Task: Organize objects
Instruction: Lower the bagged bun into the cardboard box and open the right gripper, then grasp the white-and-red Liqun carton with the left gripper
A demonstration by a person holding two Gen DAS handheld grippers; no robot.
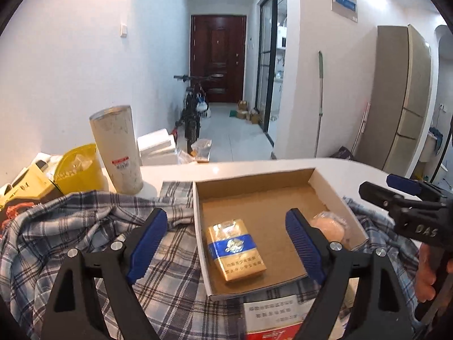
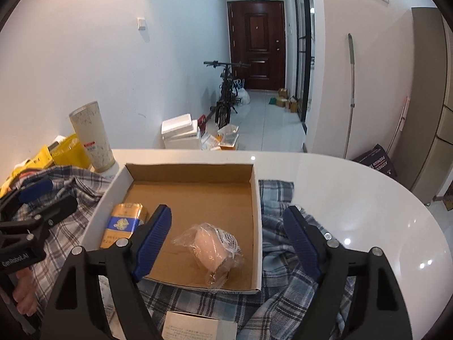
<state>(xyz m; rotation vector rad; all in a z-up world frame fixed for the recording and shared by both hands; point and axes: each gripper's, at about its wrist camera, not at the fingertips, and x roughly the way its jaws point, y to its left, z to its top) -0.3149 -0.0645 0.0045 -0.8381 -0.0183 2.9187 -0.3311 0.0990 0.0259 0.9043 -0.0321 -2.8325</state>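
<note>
Standing wide apart, the jaws of the right gripper (image 2: 228, 239) held nothing; the plastic-wrapped bun (image 2: 211, 250) lay free between them on the floor of the shallow cardboard box (image 2: 256, 215), not touched by either pad. The left gripper (image 1: 226, 243) was spread wide as well and empty, above the gold cigarette pack (image 1: 236, 250) lying in the same box. This box rested on a plaid shirt (image 2: 286, 306) on the white table (image 2: 354, 192).
</note>
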